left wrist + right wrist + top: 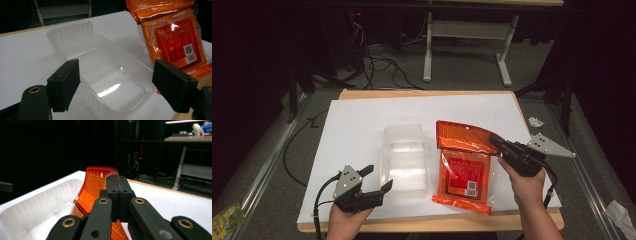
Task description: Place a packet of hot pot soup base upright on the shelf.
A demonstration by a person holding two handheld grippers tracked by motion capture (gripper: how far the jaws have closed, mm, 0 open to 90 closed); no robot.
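A white board (pixel 362 125) is laid over a wooden surface (pixel 377 94) at the middle of the frame. Grey carpeted floor (pixel 462 75) is seen beyond it, where black cables (pixel 384 65) are tangled at the upper left. A white-legged table frame (pixel 472 35) is stood at the upper centre. The room behind is kept dark. Metal rails (pixel 262 170) are run along both sides of the surface. A crumpled white scrap (pixel 536 121) is left at the right, and a green packet (pixel 227 220) at the lower left.

Orange packet (pixel 464 162) — red label; clear tray (pixel 405 162); white board (pixel 357 120).
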